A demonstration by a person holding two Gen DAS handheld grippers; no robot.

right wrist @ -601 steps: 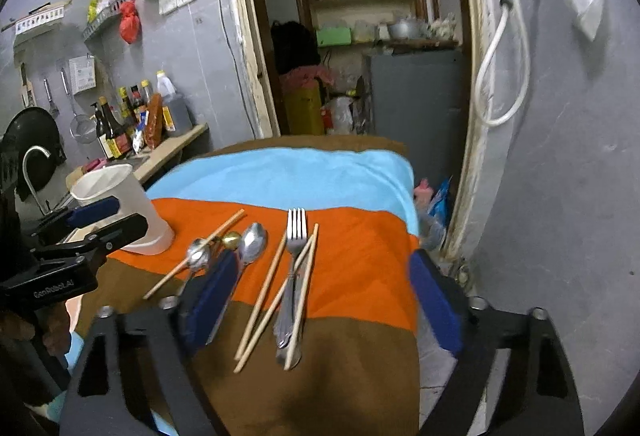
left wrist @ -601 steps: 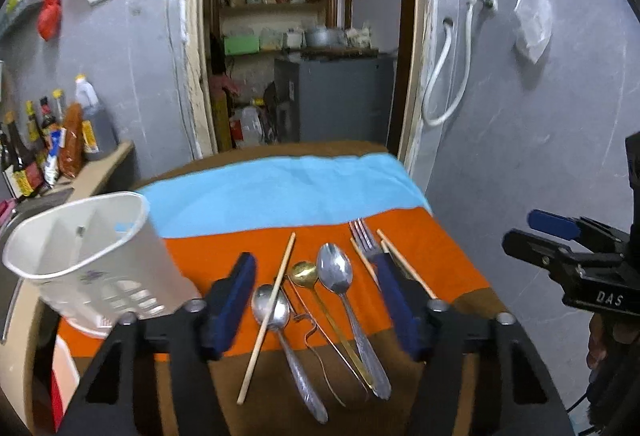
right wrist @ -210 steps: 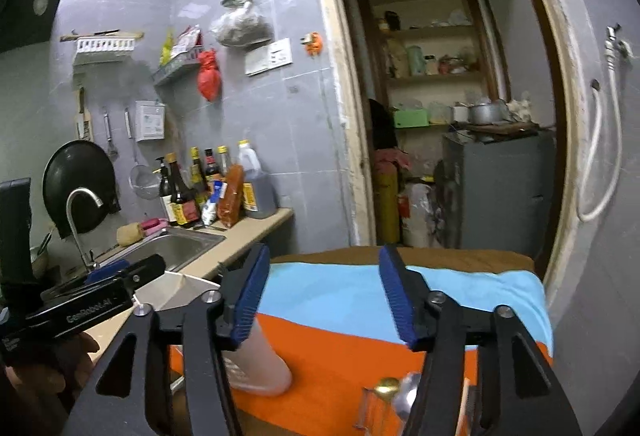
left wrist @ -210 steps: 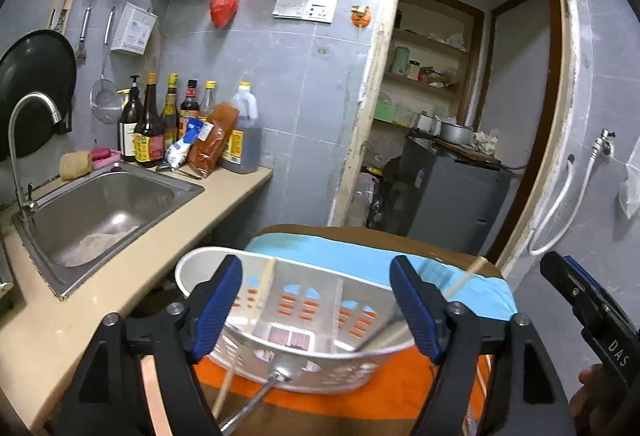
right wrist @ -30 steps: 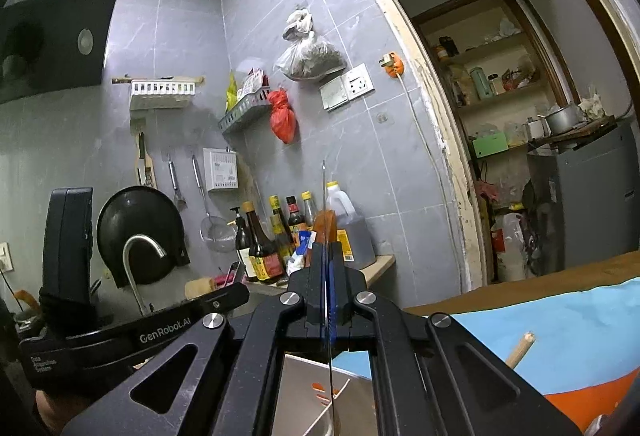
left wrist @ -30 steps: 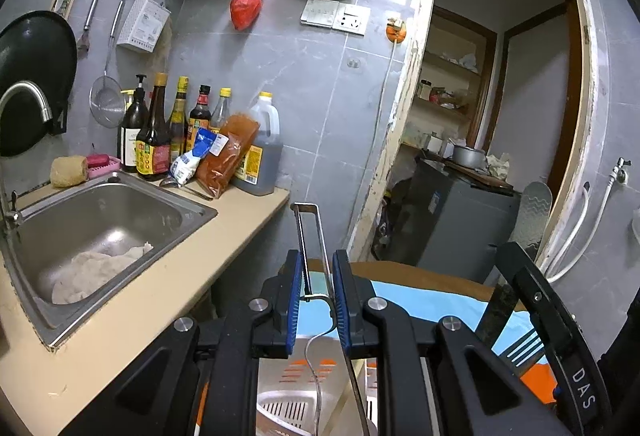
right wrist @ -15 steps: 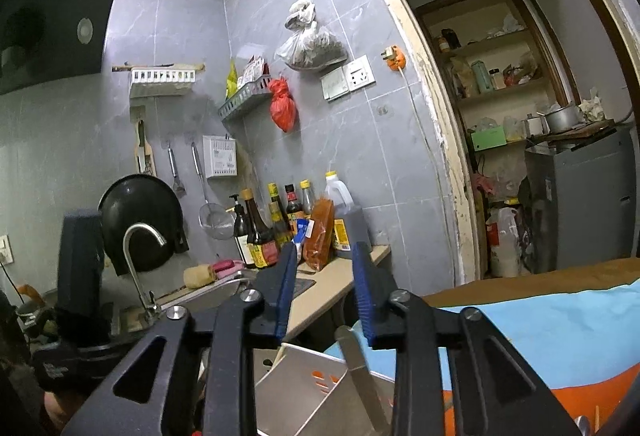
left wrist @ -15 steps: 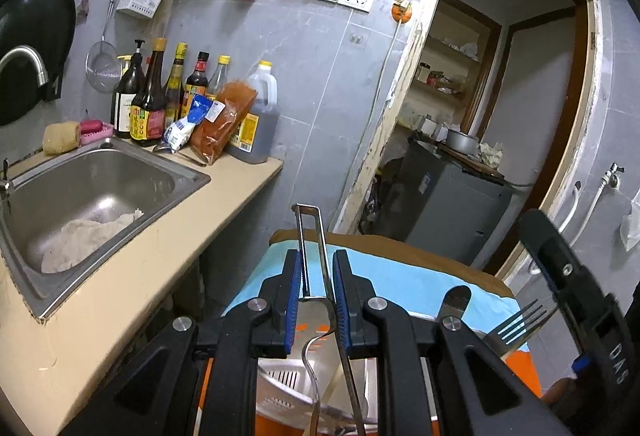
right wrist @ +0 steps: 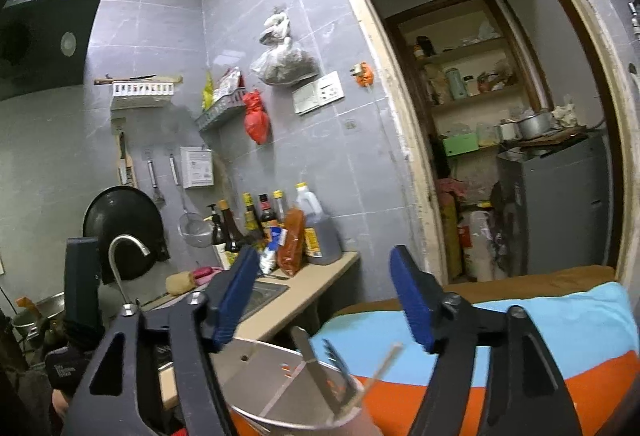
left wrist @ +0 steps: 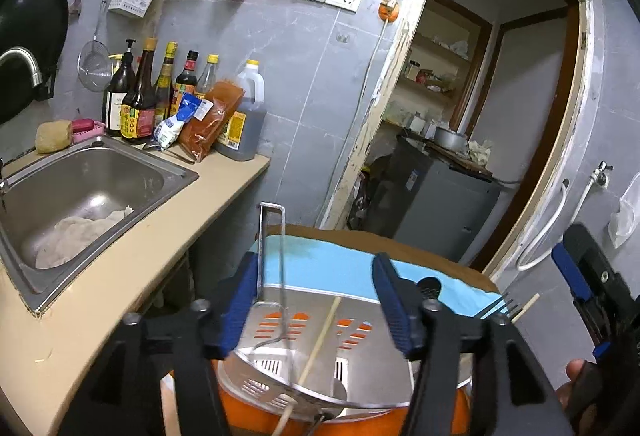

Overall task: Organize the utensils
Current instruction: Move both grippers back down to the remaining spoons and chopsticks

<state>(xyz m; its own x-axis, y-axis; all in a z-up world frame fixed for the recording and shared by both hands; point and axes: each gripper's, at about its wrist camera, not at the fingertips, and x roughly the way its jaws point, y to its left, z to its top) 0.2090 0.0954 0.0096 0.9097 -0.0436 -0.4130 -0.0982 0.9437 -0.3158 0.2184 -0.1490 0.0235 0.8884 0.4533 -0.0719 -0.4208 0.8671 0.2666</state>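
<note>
A white slotted utensil holder [left wrist: 320,364] stands on the striped cloth, right below both grippers. My left gripper [left wrist: 316,300] is open above it. A bent wire utensil [left wrist: 276,260] leans against its left finger and stands in the holder, beside a chopstick [left wrist: 320,340]. A fork [left wrist: 494,306] and another chopstick poke out at the holder's right rim. My right gripper [right wrist: 324,300] is open and empty above the holder [right wrist: 288,392], where a fork [right wrist: 336,360] and a chopstick [right wrist: 386,358] stick up.
A steel sink [left wrist: 80,188] in a beige counter [left wrist: 120,268] lies to the left, with several bottles [left wrist: 168,92] at the wall. The striped cloth [right wrist: 540,332] covers the table. A doorway [left wrist: 460,156] opens behind.
Half a second ago my left gripper was shut on the wire utensil; its jaws have now opened and the utensil rests in the holder. My right gripper has opened wider.
</note>
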